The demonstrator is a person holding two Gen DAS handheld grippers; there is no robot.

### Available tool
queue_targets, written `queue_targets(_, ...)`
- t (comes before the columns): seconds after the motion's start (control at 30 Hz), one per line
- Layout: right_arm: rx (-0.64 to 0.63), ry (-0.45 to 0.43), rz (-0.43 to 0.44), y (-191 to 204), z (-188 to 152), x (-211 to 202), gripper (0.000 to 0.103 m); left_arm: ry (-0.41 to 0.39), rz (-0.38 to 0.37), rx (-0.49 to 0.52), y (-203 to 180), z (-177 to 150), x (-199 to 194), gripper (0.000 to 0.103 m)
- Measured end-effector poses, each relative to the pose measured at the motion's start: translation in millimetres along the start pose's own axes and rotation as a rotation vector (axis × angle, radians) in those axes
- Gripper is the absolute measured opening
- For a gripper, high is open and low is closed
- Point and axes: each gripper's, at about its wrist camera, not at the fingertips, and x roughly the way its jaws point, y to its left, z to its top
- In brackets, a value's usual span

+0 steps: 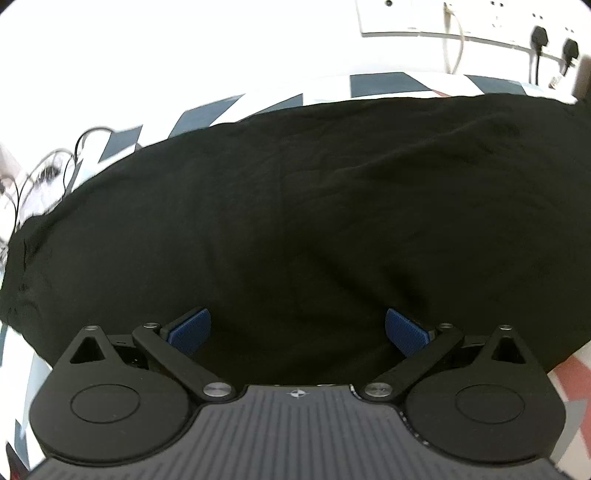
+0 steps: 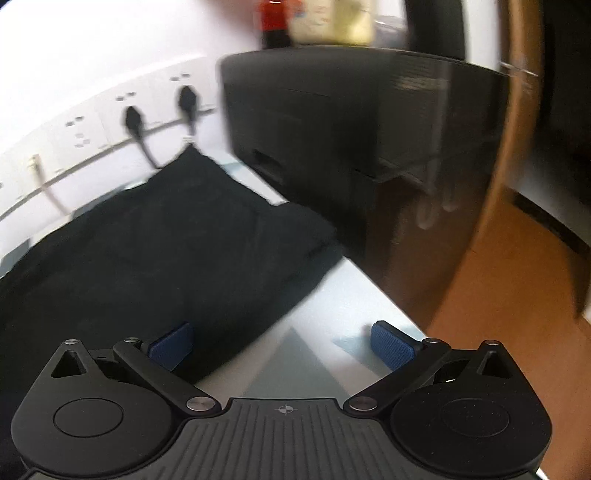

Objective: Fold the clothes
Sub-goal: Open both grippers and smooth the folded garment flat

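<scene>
Looks like an office or lab workroom rather than a home. Shown by a long white wall trunking (image 1: 480, 35) lined with sockets and black plugs (image 1: 537, 37), loose cables (image 1: 44, 173) at the table edge, a table cover (image 2: 295, 354) with a grey and white geometric print, and a big dark equipment case (image 2: 351, 122) beside the table.

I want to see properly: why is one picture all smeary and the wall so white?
Right wrist view: motion blur smears the black box and wall plugs. Left wrist view: sharper, the black garment shows wrinkles, but the wall is washed-out white, and fisheye bends edges.
</scene>
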Motion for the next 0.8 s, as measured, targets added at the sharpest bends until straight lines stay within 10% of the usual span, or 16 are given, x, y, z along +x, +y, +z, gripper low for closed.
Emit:
queue_targets(0.43, 0.268, -0.122, 0.186, -31.6, 9.3, 22.6, 0.102, 0.072, -0.151, -0.139, 35.1, -0.1, 11.0, 0.103)
queue_targets(0.8, 0.047, -0.083, 0.111, -5.0, 16.7, 39.2, 0.102, 0.01, -0.151, -0.138, 31.7, -11.0, 4.4, 0.103)
